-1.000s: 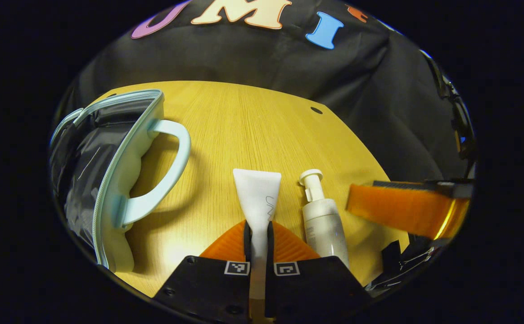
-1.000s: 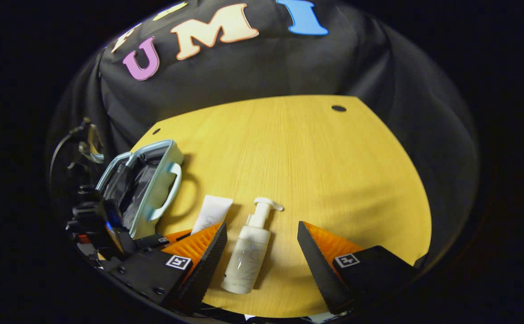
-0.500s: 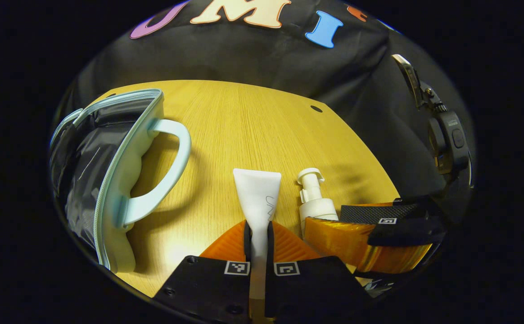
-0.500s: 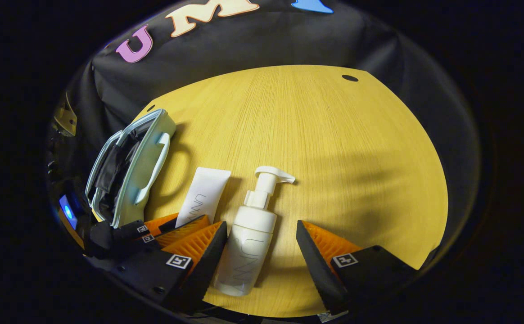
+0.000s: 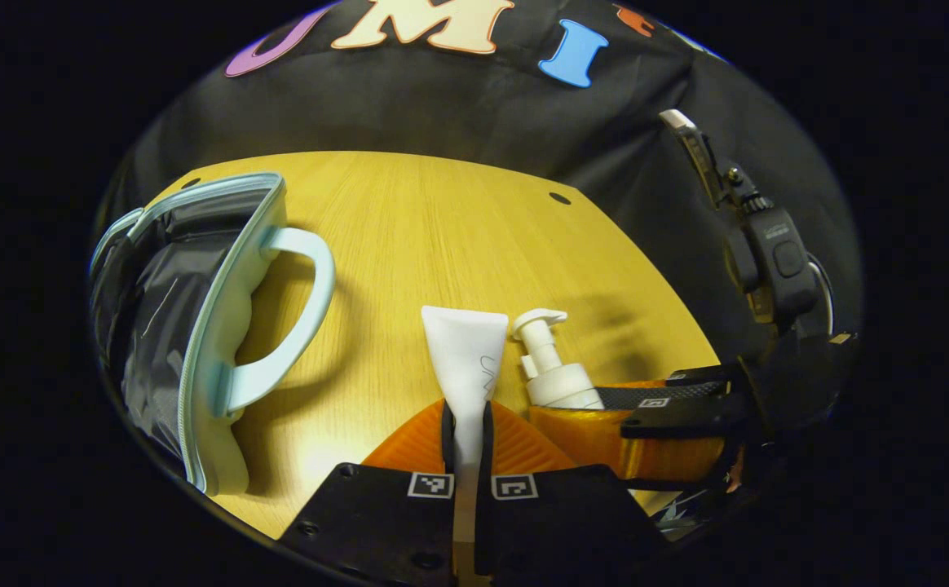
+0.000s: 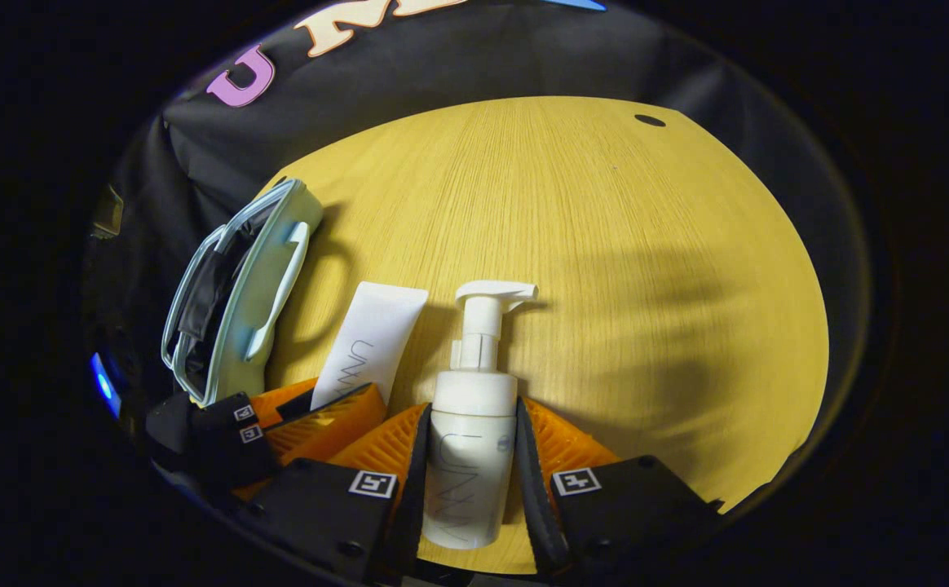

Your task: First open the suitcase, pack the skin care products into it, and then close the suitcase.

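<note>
now clamped on pump bottle (image 6: 472, 456) at lower centre: right gripper (image 6: 468, 465), wide apart before. pinching tube (image 5: 465, 367): left gripper (image 5: 466, 428). packing step; next, lifting both toward open suitcase (image 5: 197, 326) at left.

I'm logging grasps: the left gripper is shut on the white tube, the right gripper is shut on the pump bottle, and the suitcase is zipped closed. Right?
Not quite. The suitcase is open, its dark lining showing in the left gripper view. The rest holds: the left gripper is shut on the white tube, the right gripper on the pump bottle.
</note>
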